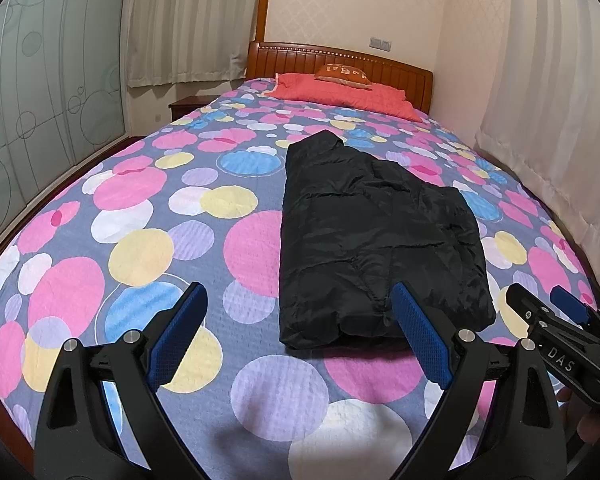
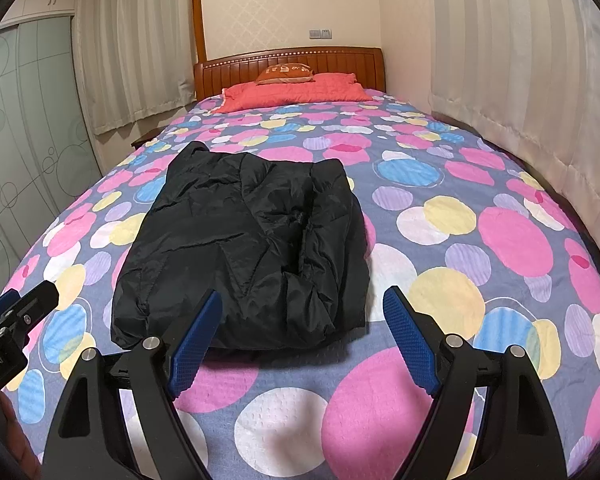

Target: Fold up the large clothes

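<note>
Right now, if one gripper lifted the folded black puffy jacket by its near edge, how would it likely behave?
The folded black puffy jacket would probably sag and unfold, since its layers lie loose and creased. Its quilted bulk suggests it is light for its size. The shiny fabric looks slippery, so the open right gripper may need a deep bite.

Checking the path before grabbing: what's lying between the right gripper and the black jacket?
Nothing: only bare bedspread separates the open right gripper from the black jacket, seen in the right wrist view.
</note>
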Demonstrator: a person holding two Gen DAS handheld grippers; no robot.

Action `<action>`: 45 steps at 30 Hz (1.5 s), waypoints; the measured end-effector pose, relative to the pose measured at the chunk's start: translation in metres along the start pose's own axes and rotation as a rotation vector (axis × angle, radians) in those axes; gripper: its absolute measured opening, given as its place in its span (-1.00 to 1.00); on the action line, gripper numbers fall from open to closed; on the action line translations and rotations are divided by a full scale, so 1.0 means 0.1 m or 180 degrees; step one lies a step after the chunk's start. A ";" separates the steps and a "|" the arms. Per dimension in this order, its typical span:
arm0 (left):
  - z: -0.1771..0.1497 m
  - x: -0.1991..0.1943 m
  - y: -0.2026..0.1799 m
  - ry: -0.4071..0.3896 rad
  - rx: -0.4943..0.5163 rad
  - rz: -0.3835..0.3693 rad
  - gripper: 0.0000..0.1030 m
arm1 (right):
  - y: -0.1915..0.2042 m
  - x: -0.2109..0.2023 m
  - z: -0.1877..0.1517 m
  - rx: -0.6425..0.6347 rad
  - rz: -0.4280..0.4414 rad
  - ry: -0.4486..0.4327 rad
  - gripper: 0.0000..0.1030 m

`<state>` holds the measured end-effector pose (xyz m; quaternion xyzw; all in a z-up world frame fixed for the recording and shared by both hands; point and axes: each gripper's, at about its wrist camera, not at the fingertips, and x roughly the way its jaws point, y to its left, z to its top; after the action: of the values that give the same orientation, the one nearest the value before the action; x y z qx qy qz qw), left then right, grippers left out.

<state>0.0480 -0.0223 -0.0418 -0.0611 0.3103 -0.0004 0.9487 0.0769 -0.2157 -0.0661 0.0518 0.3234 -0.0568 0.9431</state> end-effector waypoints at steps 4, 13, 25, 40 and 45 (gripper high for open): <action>0.00 0.00 0.00 -0.0022 0.0012 0.0008 0.81 | 0.00 0.00 0.00 0.0002 0.0002 0.0001 0.58; 0.06 -0.09 -0.03 -0.0173 0.0131 0.0018 0.92 | 0.01 -0.01 0.00 0.0002 0.0001 -0.0002 0.58; 0.08 -0.14 -0.05 -0.0213 0.0142 0.0010 0.94 | 0.00 -0.03 0.00 0.0005 0.0003 -0.0004 0.58; 0.09 -0.22 -0.10 -0.0373 0.0296 0.0174 0.96 | 0.02 -0.02 0.00 0.0001 -0.0001 -0.0005 0.58; 0.05 -0.17 -0.14 -0.0341 0.0379 0.0160 0.96 | 0.03 -0.02 0.00 -0.0007 -0.0006 0.0005 0.58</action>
<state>0.0379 -0.0346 -0.0258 0.0032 0.2600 0.0083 0.9656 0.0753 -0.2124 -0.0646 0.0505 0.3243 -0.0573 0.9429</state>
